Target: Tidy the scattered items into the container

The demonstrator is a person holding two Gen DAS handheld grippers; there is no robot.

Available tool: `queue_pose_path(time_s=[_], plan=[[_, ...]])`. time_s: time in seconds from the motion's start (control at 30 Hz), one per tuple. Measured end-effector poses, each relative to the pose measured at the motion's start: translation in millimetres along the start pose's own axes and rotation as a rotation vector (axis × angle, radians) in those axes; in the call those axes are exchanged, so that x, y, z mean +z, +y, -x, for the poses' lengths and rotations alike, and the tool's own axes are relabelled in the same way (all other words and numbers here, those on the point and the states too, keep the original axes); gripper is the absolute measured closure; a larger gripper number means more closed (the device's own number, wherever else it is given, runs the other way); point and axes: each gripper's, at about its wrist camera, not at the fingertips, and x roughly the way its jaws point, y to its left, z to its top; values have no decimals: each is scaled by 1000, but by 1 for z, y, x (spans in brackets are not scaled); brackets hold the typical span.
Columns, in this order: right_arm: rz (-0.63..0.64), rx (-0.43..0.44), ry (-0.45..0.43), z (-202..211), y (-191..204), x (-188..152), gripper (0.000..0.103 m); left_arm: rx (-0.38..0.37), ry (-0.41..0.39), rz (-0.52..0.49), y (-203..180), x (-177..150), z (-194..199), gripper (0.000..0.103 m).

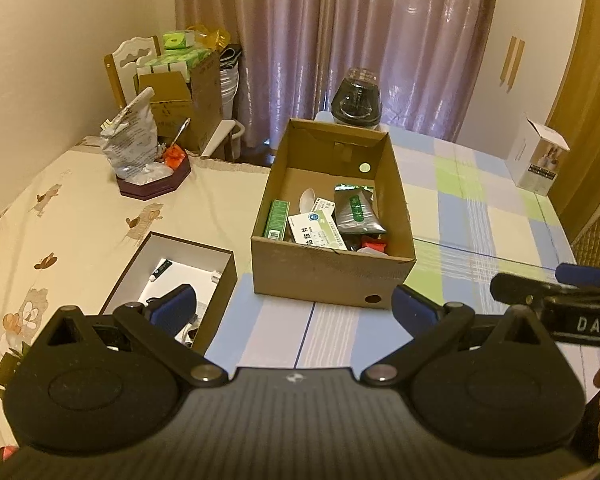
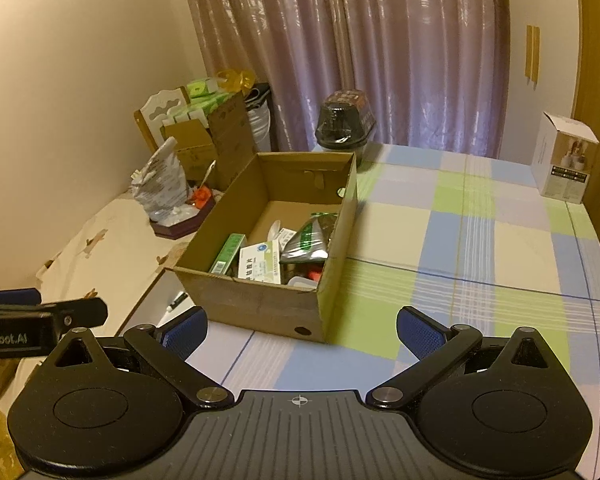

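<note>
Nearest the camera, the left black two-finger gripper with blue pads (image 1: 294, 308) hangs with fingers apart and empty; the right black gripper (image 2: 302, 332) likewise. Ahead, on the checked bedcover (image 1: 480, 216), sits the open brown cardboard box (image 1: 328, 276), holding medicine packets (image 1: 320, 232). Probably best to lift any leftover item clear over its rim before releasing.
</note>
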Motion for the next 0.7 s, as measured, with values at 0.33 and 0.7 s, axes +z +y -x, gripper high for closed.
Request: queue_pose_path(time_s=[0.33, 0.7], plan=[[21, 4, -8, 19, 8, -5, 0, 37, -38, -15, -4, 4, 20, 1], [25, -5, -14, 24, 8, -10, 0, 29, -44, 3, -4, 2, 22, 1]])
